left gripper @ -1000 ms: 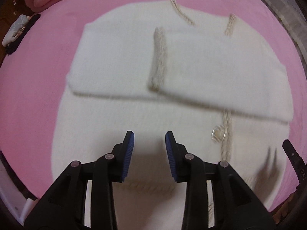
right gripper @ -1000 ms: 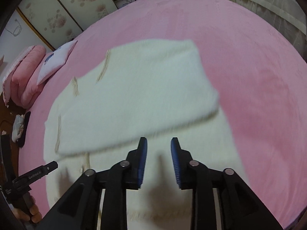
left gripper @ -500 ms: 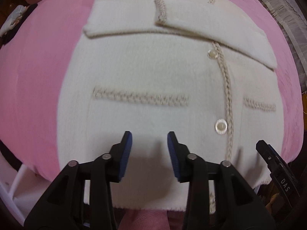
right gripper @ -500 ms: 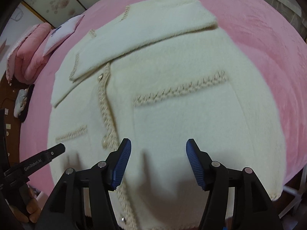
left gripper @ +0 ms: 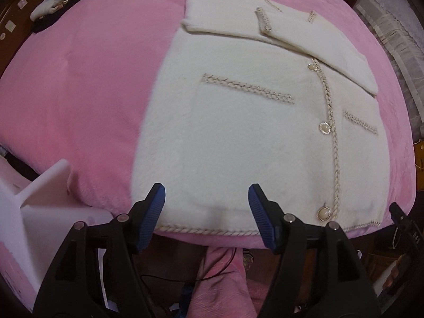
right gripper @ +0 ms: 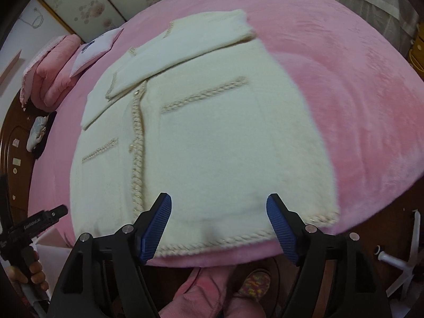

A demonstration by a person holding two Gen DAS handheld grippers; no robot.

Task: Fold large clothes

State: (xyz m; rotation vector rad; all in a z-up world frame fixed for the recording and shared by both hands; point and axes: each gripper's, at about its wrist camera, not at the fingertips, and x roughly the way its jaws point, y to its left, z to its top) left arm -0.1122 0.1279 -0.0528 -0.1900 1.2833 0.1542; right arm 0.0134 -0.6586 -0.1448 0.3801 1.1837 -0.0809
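A cream fuzzy cardigan [left gripper: 238, 137] with braided beige trim and round buttons lies flat on the pink bed; it also shows in the right wrist view [right gripper: 212, 145]. Both sleeves are folded across its chest at the far end. Its braided hem lies along the near bed edge. My left gripper [left gripper: 206, 217] is open and empty, just above the hem's left half. My right gripper [right gripper: 218, 225] is open and empty, just above the hem's right half. The left gripper's black body [right gripper: 34, 222] shows at the lower left of the right wrist view.
The pink bed cover [left gripper: 79, 92] spreads all around the cardigan. Pink pillows [right gripper: 50, 74] and a white cushion [right gripper: 98, 47] lie at the far end. A white object [left gripper: 39, 193] stands at the bed's near left corner. The floor lies beyond the near edge.
Both grippers have pulled back from the folded sleeves to the hem at the near bed edge. Both sets of jaws have opened wider.
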